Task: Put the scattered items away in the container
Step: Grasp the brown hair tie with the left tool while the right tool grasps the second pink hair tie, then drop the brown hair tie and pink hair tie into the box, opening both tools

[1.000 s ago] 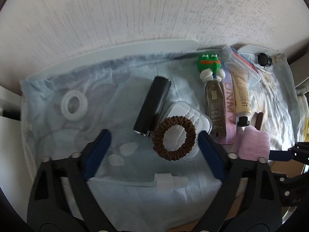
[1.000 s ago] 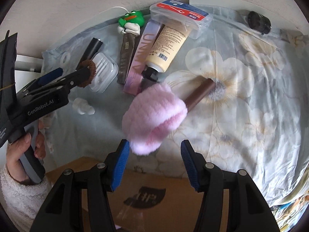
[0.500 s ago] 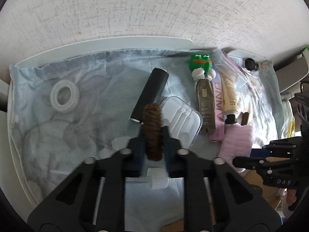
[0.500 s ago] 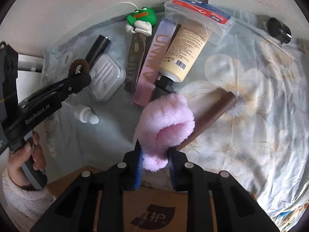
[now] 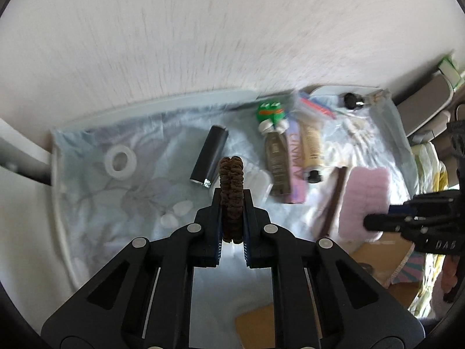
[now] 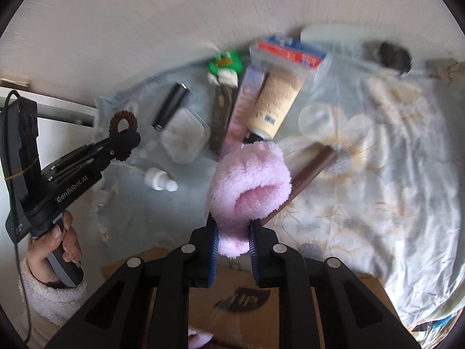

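My left gripper [image 5: 232, 196] is shut on a brown scrunchie [image 5: 231, 180], squeezed flat and standing upright between the jaws above the flowered cloth [image 5: 130, 203]. The right wrist view shows that same scrunchie [image 6: 122, 119] sticking out of the left gripper [image 6: 125, 142], which a hand holds at the left. My right gripper [image 6: 232, 226] has its jaws closing on a pink fluffy roll [image 6: 250, 180], with the pads pressed into its lower end. Directly under the right gripper lies a brown cardboard box [image 6: 241, 299].
On the cloth lie a black cylinder [image 5: 209, 154], a frog-headed bottle [image 5: 274, 145], a purple box [image 5: 296, 160], a cream tube [image 5: 312, 145], a brown stick [image 5: 334, 197], a clear case [image 6: 183, 133], a white cap [image 6: 159, 180] and a tape ring [image 5: 120, 160]. A wall rises behind.
Both grippers closed, the left on the scrunchie and the right on the pink roll, then lifted them off the cloth. The items below now look smaller and farther away.
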The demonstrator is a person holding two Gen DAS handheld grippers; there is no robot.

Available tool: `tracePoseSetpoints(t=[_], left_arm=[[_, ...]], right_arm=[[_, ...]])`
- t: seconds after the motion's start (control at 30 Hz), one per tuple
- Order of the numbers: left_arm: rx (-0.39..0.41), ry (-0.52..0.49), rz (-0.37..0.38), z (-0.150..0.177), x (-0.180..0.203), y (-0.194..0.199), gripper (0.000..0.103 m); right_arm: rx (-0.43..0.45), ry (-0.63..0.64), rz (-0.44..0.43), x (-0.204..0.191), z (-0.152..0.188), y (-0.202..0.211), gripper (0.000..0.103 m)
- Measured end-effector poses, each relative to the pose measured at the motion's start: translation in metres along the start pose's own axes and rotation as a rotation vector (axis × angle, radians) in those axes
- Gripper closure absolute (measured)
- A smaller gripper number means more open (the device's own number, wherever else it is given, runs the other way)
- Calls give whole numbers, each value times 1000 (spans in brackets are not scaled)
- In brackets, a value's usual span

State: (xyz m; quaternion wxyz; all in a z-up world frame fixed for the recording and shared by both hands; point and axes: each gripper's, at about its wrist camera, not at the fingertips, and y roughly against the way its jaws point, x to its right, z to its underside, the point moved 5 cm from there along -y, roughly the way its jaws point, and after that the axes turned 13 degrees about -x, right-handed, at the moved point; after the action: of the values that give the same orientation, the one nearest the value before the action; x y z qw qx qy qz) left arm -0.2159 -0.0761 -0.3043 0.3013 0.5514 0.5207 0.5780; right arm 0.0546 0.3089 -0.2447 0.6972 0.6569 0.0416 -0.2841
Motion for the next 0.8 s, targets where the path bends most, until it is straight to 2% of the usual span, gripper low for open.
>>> tracePoseSetpoints(t=[0.17,0.3,0.37,0.47,0.6,0.8], left_arm=[[42,-25,5,24,33,45,94],[58,-49,56,52,62,77,94],[64,-68,21,67,73,90,94],[61,-83,-25,90,88,101,94],[47,-72,-53,120,102,100,94],[17,-5,-41,154,118,71,93]], right_arm=[[86,41,-21,-7,21,53,86],[163,109,-22,-21,57,87,86],[197,147,-5,-35,75,96,86],[212,189,28,-37,98,106,86],[194,217,78,-27,117,92,86],[119,211,142,4,151,52,86]])
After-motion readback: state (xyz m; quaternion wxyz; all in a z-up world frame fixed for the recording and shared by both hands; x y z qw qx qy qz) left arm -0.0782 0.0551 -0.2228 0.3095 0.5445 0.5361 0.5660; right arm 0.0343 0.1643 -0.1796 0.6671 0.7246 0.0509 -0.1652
